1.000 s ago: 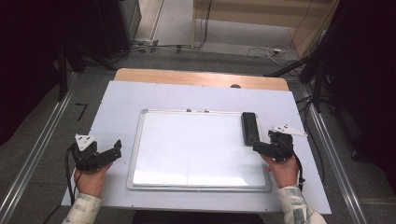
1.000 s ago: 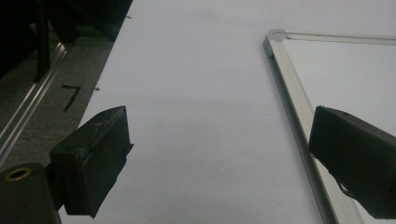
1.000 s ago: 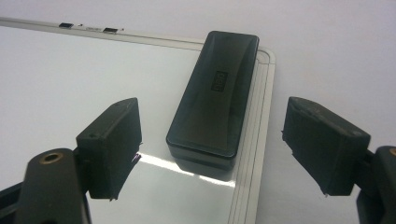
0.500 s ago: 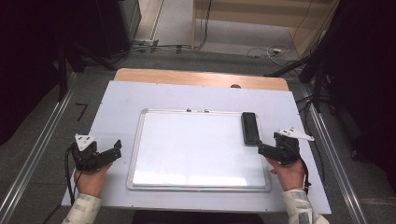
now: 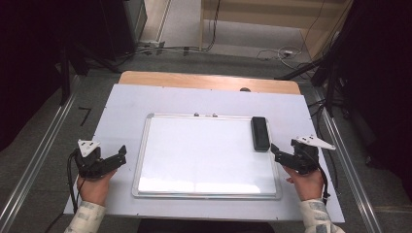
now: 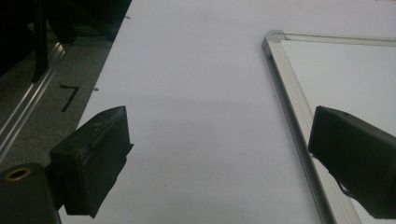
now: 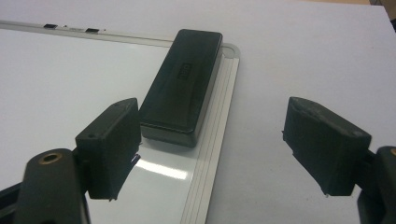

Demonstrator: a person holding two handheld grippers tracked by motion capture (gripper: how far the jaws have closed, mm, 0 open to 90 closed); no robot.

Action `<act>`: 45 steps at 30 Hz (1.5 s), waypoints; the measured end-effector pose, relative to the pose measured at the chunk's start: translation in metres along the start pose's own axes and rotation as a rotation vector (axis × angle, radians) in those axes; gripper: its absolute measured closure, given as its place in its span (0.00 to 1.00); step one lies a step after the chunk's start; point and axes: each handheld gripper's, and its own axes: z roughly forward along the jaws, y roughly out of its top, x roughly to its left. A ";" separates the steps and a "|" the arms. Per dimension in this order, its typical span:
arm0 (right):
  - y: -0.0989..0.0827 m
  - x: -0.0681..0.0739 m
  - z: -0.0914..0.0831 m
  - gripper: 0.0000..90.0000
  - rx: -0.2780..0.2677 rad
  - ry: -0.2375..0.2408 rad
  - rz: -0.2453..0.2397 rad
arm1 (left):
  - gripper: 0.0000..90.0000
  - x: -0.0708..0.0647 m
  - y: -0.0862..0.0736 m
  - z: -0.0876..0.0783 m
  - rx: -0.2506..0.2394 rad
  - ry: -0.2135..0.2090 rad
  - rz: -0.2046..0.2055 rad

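The right tongs [image 5: 278, 154] stand spread wide and empty, with the eraser [image 7: 183, 85] just ahead of their left jaw rather than between the two. Closing from here would likely pinch one long edge or slide the eraser along the slick board [image 5: 204, 155], so the tongs would need to shift toward their own left first. The eraser lies on the board's near-right corner, its outer side overhanging the metal frame [image 7: 219, 116]; a jaw coming down on that side could strike the frame and stop short, or tip the eraser off the rim. Pressing hard might also skate the whole board over the white table [image 5: 311, 116], since nothing pins it. The left tongs [image 5: 112, 158] are likewise released and hold nothing, resting over bare table with the board's left frame just beside their right jaw; they are well apart from the eraser and give it no support. Beyond the eraser, two small clips [image 7: 70, 29] sit on the far frame.
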 end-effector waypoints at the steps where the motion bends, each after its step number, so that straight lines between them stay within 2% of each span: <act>1: 0.000 -0.001 -0.001 0.20 0.001 -0.004 0.002 | 0.07 0.000 0.000 0.000 0.000 -0.001 -0.001; 17: -0.008 -0.014 -0.013 0.20 -0.003 -0.015 0.030 | 0.07 0.001 0.000 0.001 0.010 -0.008 -0.008; 45: -0.018 -0.033 -0.030 0.20 -0.016 -0.034 0.041 | 0.07 0.000 -0.001 0.002 0.009 -0.011 -0.015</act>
